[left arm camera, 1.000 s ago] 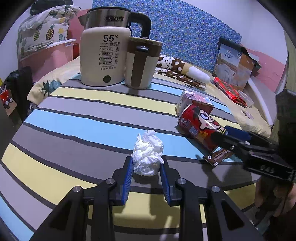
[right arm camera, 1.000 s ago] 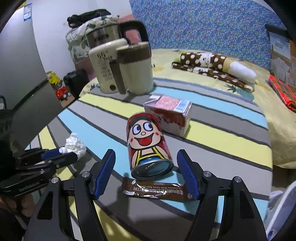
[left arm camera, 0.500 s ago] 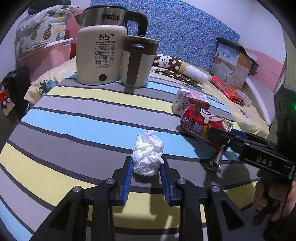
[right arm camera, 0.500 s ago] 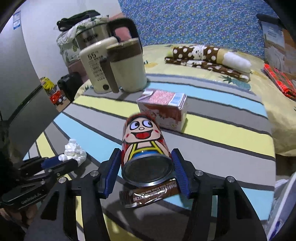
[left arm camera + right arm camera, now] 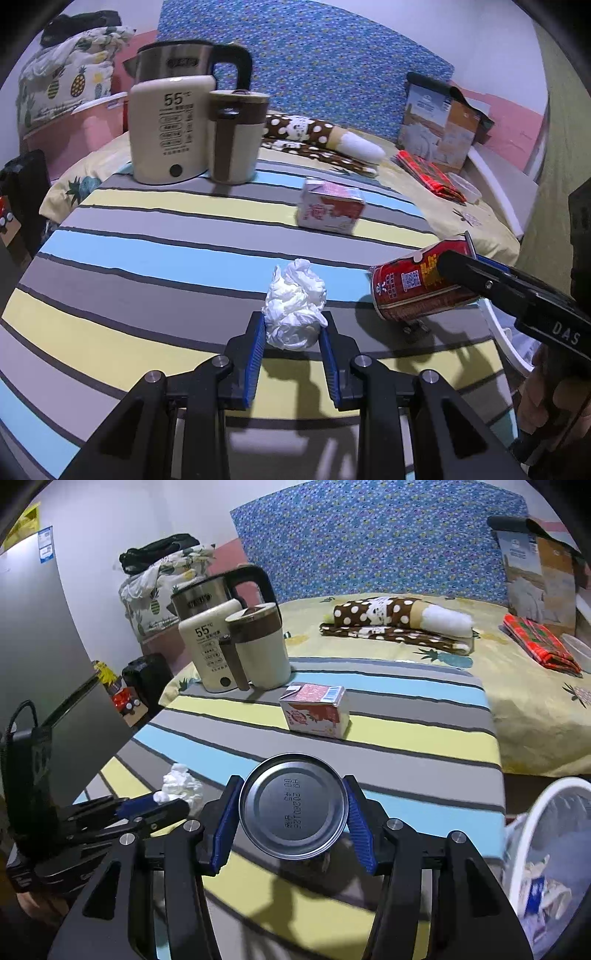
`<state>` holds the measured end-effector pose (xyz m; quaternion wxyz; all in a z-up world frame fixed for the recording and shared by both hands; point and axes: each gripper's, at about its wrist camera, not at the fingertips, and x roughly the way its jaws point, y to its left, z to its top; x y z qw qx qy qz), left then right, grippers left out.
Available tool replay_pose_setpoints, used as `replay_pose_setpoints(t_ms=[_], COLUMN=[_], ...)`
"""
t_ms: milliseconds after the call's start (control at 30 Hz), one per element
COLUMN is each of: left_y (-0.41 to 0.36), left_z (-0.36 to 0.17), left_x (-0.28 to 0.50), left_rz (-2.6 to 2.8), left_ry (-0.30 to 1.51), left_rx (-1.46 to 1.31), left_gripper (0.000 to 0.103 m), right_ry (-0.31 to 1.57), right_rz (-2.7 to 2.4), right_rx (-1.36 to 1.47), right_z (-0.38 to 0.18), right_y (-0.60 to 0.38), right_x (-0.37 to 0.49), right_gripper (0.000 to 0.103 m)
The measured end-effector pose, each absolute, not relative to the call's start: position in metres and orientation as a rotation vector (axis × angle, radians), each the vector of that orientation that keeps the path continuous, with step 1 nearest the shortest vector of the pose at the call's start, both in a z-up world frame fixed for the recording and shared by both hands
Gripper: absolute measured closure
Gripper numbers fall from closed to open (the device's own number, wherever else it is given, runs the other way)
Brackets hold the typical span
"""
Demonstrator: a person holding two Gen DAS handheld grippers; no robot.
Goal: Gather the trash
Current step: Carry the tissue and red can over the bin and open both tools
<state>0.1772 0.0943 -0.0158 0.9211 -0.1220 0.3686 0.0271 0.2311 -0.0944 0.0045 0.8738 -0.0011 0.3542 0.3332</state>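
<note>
Both pieces of trash were gripped and clear of the striped table [image 5: 147, 258]; the next move called for carrying them to the white bin [image 5: 546, 812] at the right. The right gripper [image 5: 293, 812], its jaws having just closed, pinched the red can [image 5: 413, 291] part-open; the left gripper [image 5: 291, 336], nearly closed, pinched the crumpled tissue [image 5: 295, 306]; the carton [image 5: 317, 712] remained on the table.

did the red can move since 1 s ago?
Yes. The red can, clamped in the right gripper, has lifted off the striped table and come away from the pink carton it lay beside.
</note>
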Motion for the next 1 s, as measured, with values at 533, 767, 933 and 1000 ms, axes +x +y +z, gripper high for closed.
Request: replay_pose_setpoints(t_ms=[533,767,933,1000], left_y=[0.014,-0.027,-0.053,-0.064], left_z=[0.002,0.002,0.003,0.004], left_x=[0.156,0.155,0.159,0.161], left_rz=[-0.088,-0.175,-0.224,-0.246], left_ry=[0.754,0.770,0.775,0.775], left_rx=[-0.183,-0.146,-0.122,-0.115], left_gripper=[0.074,0.074,0.074,0.074], right_ry=[0.713,0.705,0.699,0.696], right_rz=[0.602,0.524,0.456,0.428], right_rx=[0.096,0.123,0.146,0.157], right_z=[0.012,0.010,0.010,0.010], right_y=[-0.159,-0.190,-0.215,-0.225], right_x=[0.198,0.192,0.192,0.192], right_gripper=[0.048,0.048,0.048,0.048])
